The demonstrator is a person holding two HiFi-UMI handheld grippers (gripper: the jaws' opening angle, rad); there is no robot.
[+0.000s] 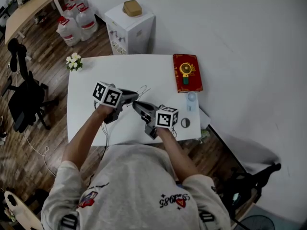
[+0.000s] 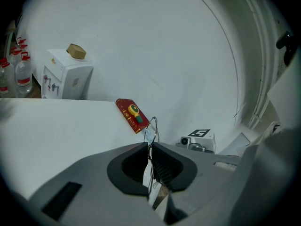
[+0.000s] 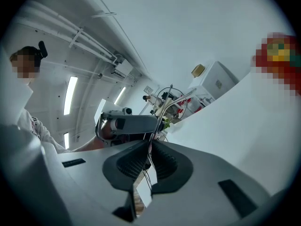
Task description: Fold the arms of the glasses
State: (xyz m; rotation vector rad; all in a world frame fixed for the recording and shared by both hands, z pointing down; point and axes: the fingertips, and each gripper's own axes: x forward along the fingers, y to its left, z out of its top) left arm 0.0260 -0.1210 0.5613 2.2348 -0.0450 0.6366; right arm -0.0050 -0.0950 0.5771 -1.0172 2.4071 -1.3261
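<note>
Over the middle of the white table (image 1: 86, 90): left gripper (image 2: 149, 147) clamped tight on the thin wire glasses (image 2: 152, 126) — frame poking up past the pads. Tip to tip with it, right gripper (image 3: 150, 146) pinched closed on the same wire frame. Farther right, red box (image 1: 187, 72) lying flat.

No wording is legible with certainty. A curly dark print (image 1: 173, 201) with a red heart crosses the person's grey sweatshirt (image 1: 139, 176), its characters unclear. The red box (image 1: 186, 73) on the table (image 1: 86, 80) bears a yellow emblem and lettering too small to read. Letterless black-and-white square markers cover the cube (image 1: 107, 94) on the left hand-held gripper (image 1: 136, 95) and its twin (image 1: 167, 117) on the right hand-held gripper (image 1: 135, 103).
</note>
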